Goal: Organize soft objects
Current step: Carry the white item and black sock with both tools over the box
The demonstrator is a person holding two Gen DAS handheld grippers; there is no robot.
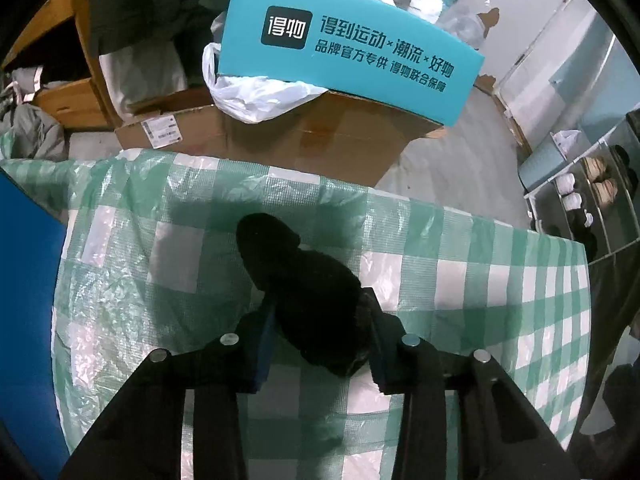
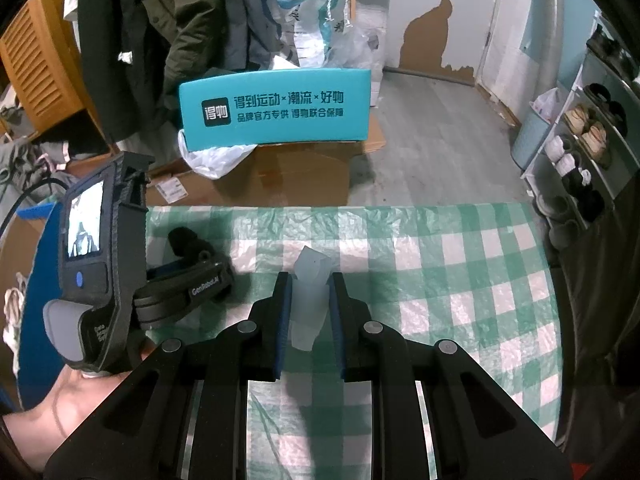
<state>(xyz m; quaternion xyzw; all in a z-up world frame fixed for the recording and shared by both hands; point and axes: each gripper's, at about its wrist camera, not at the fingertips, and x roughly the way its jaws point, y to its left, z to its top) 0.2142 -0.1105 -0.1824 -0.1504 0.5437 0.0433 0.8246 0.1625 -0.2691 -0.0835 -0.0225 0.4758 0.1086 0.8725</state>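
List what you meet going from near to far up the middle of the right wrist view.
Right gripper shut on a pale soft piece → green checked cloth → brown cardboard box → teal box → hanging coats.

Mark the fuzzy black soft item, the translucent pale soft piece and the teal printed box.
fuzzy black soft item [image 1: 304, 280], left wrist view, its middle bulge ahead of the fingers
translucent pale soft piece [image 2: 310, 300], right wrist view, mid-body between the fingers
teal printed box [image 2: 276, 110], right wrist view, its printed front face
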